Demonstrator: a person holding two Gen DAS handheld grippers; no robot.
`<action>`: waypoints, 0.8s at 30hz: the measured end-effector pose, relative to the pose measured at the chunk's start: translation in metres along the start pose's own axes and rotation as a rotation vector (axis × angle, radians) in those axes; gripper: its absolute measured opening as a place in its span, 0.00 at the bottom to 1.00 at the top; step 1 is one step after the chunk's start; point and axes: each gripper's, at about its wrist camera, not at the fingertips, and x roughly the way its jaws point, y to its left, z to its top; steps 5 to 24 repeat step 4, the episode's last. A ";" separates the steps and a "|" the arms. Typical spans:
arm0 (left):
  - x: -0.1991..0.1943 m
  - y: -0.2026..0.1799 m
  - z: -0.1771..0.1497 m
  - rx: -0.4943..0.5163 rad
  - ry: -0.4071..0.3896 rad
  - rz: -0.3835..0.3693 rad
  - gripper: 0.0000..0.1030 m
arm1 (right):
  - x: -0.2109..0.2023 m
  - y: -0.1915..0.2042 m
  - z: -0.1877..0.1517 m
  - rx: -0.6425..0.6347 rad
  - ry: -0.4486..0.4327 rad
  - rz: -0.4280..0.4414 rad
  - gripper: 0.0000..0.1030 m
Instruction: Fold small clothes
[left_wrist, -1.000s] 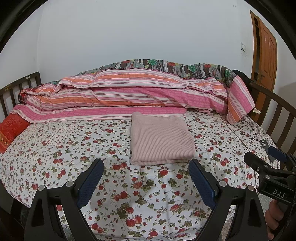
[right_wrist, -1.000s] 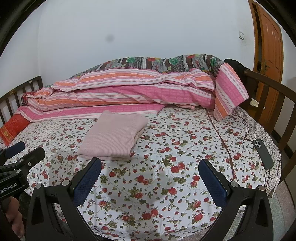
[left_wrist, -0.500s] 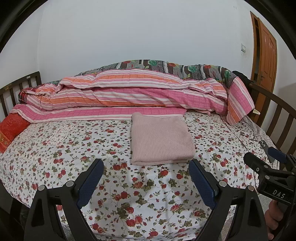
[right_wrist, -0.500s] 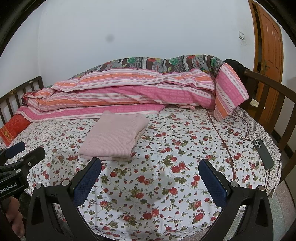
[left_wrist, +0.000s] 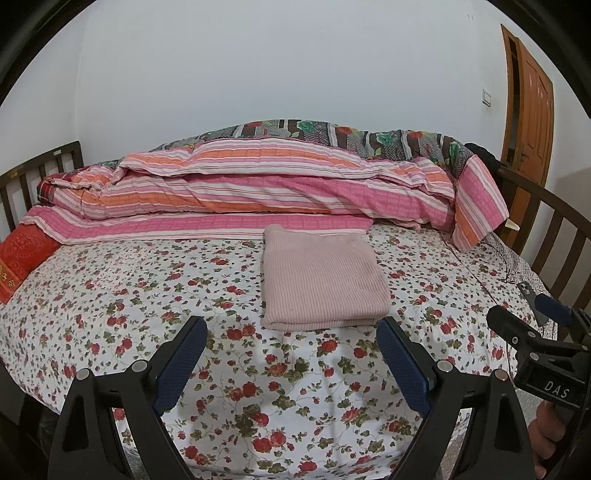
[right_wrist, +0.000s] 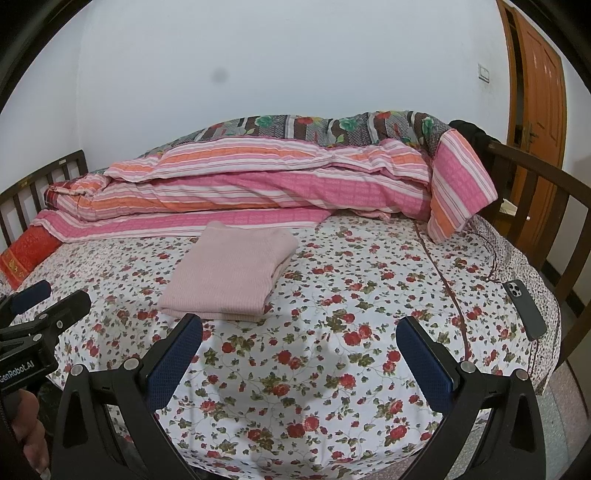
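White wall (left_wrist: 295, 66) behind bed; dark wooden slatted bed frame (right_wrist: 535, 192) at both ends. Orange wooden door (right_wrist: 543, 85) stood right, light switch (right_wrist: 484, 72) beside it. Floral bedsheet (right_wrist: 332, 369), striped quilt (left_wrist: 258, 192) against wall.

The left black hand-held gripper (left_wrist: 290, 354) with blue ribbed pads (left_wrist: 181, 363) stands wide apart, nothing between its fingers. The right black hand-held gripper (right_wrist: 299, 358) gapes likewise, at three o'clock of the left. A bare hand (left_wrist: 548, 435) clasps the right grip.
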 end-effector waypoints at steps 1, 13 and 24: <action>0.000 0.000 0.000 0.000 -0.001 0.000 0.90 | 0.000 0.001 0.001 0.000 0.000 0.000 0.99; -0.001 -0.002 0.001 0.009 -0.013 0.033 0.90 | 0.000 0.002 0.002 -0.006 0.001 -0.002 0.99; -0.001 -0.002 0.001 0.009 -0.013 0.033 0.90 | 0.000 0.002 0.002 -0.006 0.001 -0.002 0.99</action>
